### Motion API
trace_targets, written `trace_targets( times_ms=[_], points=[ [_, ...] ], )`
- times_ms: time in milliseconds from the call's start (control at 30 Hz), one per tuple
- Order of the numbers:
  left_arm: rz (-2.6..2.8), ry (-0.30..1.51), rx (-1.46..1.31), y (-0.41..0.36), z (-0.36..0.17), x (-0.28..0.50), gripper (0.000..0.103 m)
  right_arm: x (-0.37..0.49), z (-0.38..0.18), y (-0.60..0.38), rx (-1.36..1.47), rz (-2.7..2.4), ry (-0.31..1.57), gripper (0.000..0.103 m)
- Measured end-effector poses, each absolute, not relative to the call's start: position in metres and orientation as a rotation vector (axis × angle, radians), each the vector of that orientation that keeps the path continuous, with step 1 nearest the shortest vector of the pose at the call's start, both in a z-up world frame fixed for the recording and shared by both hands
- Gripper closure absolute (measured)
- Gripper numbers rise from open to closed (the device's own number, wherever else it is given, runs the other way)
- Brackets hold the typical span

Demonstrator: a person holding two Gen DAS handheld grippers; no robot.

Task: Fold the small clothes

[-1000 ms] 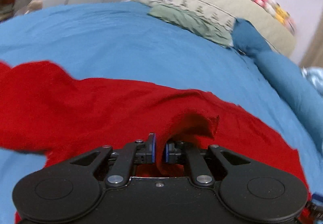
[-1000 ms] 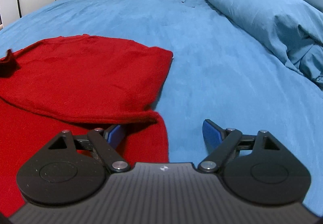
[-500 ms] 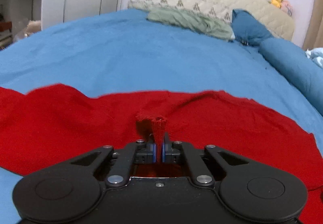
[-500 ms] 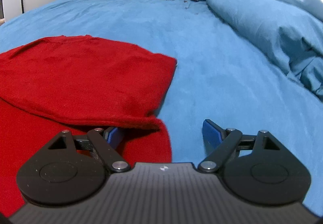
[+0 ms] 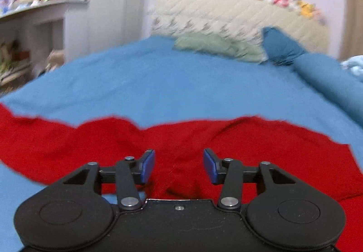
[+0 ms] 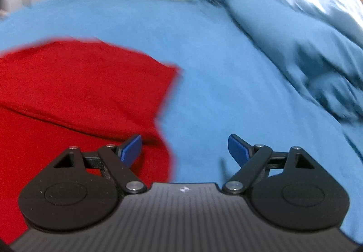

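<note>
A red knit garment (image 5: 204, 138) lies spread across the blue bed sheet (image 5: 181, 84), with one part folded over on itself in the right wrist view (image 6: 86, 84). My left gripper (image 5: 179, 167) is open and empty just above the red cloth. My right gripper (image 6: 185, 150) is open and empty over the garment's right edge, its left finger (image 6: 131, 150) above the red cloth and its right finger (image 6: 238, 150) above the bare sheet.
A rolled blue duvet (image 6: 306, 59) runs along the right side of the bed. A green pillow (image 5: 215, 45) and a blue pillow (image 5: 281, 47) lie against the cream headboard (image 5: 226, 13). White shelves (image 5: 45, 32) stand left of the bed.
My left gripper has let go of the red cloth and opened; the pinched fold has dropped flat. Both grippers have shifted, and the views are blurred by motion.
</note>
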State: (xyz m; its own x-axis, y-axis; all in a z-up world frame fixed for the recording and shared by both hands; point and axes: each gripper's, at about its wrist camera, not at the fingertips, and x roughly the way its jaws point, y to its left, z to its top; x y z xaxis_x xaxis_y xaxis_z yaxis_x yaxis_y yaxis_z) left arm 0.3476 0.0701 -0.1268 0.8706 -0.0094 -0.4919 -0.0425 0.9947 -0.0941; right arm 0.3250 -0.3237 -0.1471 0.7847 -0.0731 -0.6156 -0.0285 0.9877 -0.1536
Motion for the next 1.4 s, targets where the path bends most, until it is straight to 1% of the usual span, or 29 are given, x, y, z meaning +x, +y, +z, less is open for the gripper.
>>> trace_targets(
  times_ms=[67, 167, 267, 300, 367, 467, 533, 600, 767, 833, 933, 967, 1000, 1133, 1233, 1300, 1333, 1367, 1400],
  points=[
    [-0.069, 0.542, -0.076, 0.058, -0.127, 0.356, 0.044, 0.328, -0.140, -0.309, -0.086, 0.098, 0.647, 0.003],
    [-0.139, 0.595, -0.057, 0.042, -0.143, 0.373, 0.043, 0.351, -0.151, -0.284, -0.041, 0.158, 0.662, 0.003],
    [-0.087, 0.723, -0.045, 0.041, -0.170, 0.394, 0.043, 0.369, -0.174, -0.281, -0.031, 0.113, 0.734, 0.003],
    [-0.095, 0.720, -0.067, 0.045, -0.173, 0.393, 0.043, 0.370, -0.180, -0.286, 0.003, 0.107, 0.751, 0.003],
    [-0.107, 0.706, -0.063, 0.047, -0.173, 0.390, 0.043, 0.366, -0.184, -0.298, 0.086, 0.114, 0.726, 0.003],
    [-0.098, 0.703, -0.008, 0.042, -0.166, 0.385, 0.042, 0.371, -0.179, -0.290, 0.029, 0.109, 0.740, 0.003],
    [-0.099, 0.669, -0.021, 0.043, -0.152, 0.378, 0.042, 0.370, -0.169, -0.282, 0.006, 0.097, 0.741, 0.003],
    [-0.101, 0.620, -0.045, 0.052, -0.132, 0.372, 0.038, 0.360, -0.153, -0.276, 0.023, 0.125, 0.693, 0.003],
    [-0.056, 0.543, -0.077, 0.087, -0.066, 0.381, 0.037, 0.346, -0.102, -0.252, 0.023, 0.204, 0.599, 0.002],
    [-0.019, 0.513, -0.093, 0.107, -0.039, 0.382, 0.032, 0.347, -0.086, -0.237, 0.012, 0.218, 0.589, 0.002],
    [0.045, 0.470, -0.151, 0.151, -0.011, 0.376, 0.019, 0.351, -0.062, -0.212, 0.042, 0.264, 0.576, 0.001],
    [0.065, 0.462, -0.174, 0.163, -0.008, 0.373, 0.012, 0.353, -0.055, -0.205, 0.052, 0.278, 0.572, 0.001],
    [0.091, 0.452, -0.200, 0.179, -0.004, 0.372, 0.011, 0.353, -0.050, -0.199, 0.058, 0.287, 0.571, 0.000],
    [0.216, 0.450, -0.304, 0.249, -0.011, 0.353, 0.011, 0.363, -0.042, -0.159, 0.080, 0.343, 0.594, 0.000],
    [0.299, 0.473, -0.345, 0.290, -0.030, 0.338, 0.011, 0.367, -0.047, -0.128, 0.068, 0.383, 0.621, 0.000],
    [0.335, 0.497, -0.377, 0.315, -0.048, 0.328, 0.014, 0.369, -0.054, -0.107, 0.050, 0.402, 0.638, 0.000],
    [0.351, 0.512, -0.398, 0.328, -0.058, 0.325, 0.015, 0.371, -0.058, -0.097, 0.042, 0.414, 0.647, 0.000],
    [0.364, 0.531, -0.426, 0.341, -0.070, 0.324, 0.020, 0.374, -0.063, -0.087, 0.037, 0.422, 0.656, 0.000],
    [0.369, 0.549, -0.455, 0.351, -0.079, 0.327, 0.026, 0.373, -0.066, -0.081, 0.034, 0.427, 0.662, 0.000]
  ],
)
